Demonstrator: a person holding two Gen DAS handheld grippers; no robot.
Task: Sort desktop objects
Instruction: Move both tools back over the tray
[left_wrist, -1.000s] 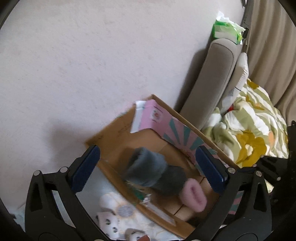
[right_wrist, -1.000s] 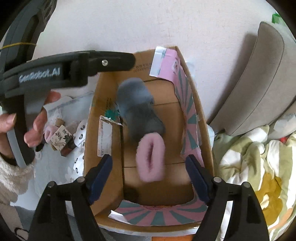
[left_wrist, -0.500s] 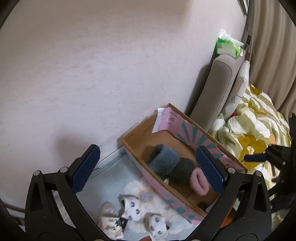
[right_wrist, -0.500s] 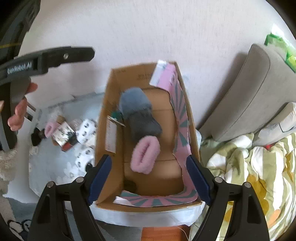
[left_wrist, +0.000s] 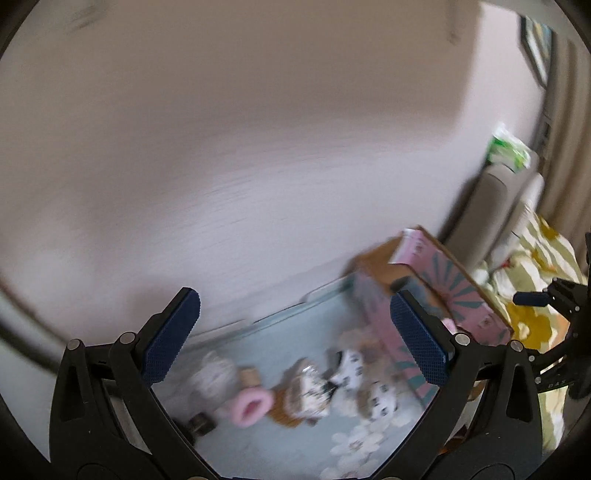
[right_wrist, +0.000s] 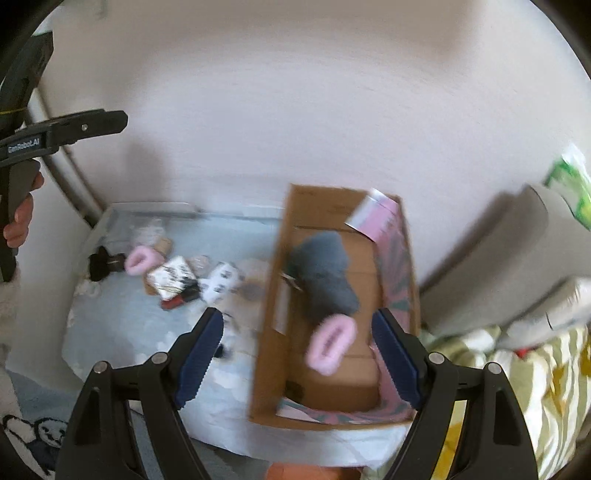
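An open cardboard box (right_wrist: 272, 295) holds a grey fluffy slipper (right_wrist: 327, 273) and a pink fluffy one (right_wrist: 330, 345). My right gripper (right_wrist: 297, 325) hangs open and empty above the box's near left wall. Left of the box, a pale blue mat (right_wrist: 122, 332) carries another pink fluffy slipper (right_wrist: 138, 258), a black item (right_wrist: 99, 264), a patterned packet (right_wrist: 171, 275) and white spotted socks (right_wrist: 221, 282). My left gripper (left_wrist: 293, 314) is open and empty high above the mat, over the pink slipper (left_wrist: 249, 404), packet (left_wrist: 308, 387) and socks (left_wrist: 349, 365). The box (left_wrist: 373, 258) lies to its right.
A pale wall backs the mat and box. A grey cushion (right_wrist: 517, 251) with a green pack (right_wrist: 569, 181) on top stands right of the box, with a yellow-green striped blanket (right_wrist: 535, 387) below it. A hand (right_wrist: 22, 218) holds the left gripper's handle at far left.
Both grippers have risen and drawn back from the box, still open. The left one swung left, so the box slid to the right of its view and the mat's items came in.
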